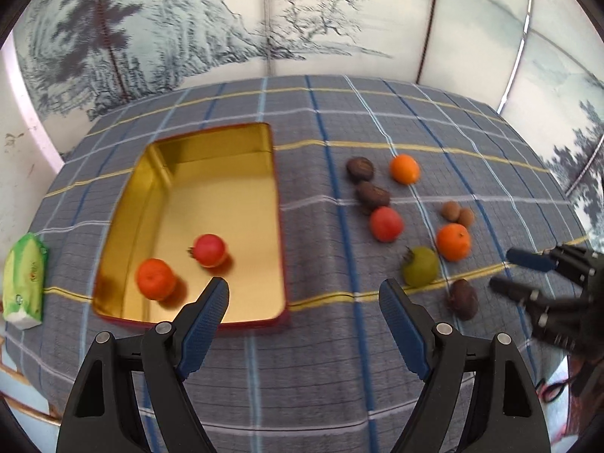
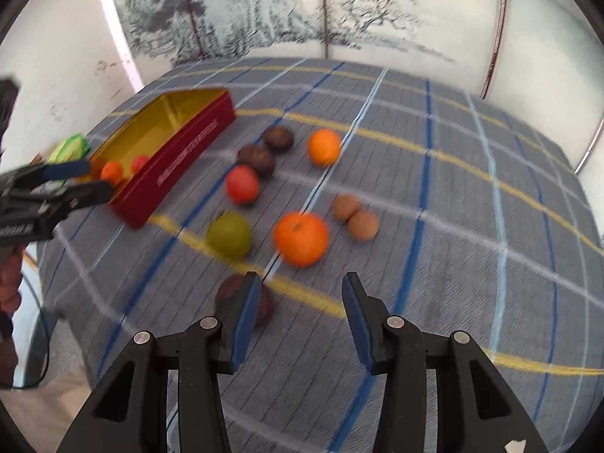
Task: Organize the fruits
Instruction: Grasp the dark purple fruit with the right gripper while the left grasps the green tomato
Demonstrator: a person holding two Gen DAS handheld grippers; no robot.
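A red tin with a gold inside sits on the checked blue-grey tablecloth, toward the left of the table. Two fruits lie in its near end: an orange in the corner and a red fruit just beside it, apart from each other.

The left gripper hangs over the near edge of the tin, its jaws standing wide with only cloth and tin rim between them; it has hold of nothing. A green packet lies on the cloth to the left of the tin.

The remaining fruit is scattered to the right of the tin. Farthest back are a dark brown fruit and an orange; a second dark brown fruit lies beside the first, touching a red fruit. Nearer the front sit a green fruit and a large orange, with two small tan-brown fruits touching each other just behind the orange. A third dark brown fruit lies closest to the table's front.

The right gripper hovers over the cloth just in front of the large orange, its jaws partly apart and empty. Its left finger overlaps the third dark fruit, which stays outside the gap. Whether finger and fruit touch, I cannot tell. A painted landscape screen stands behind the table.
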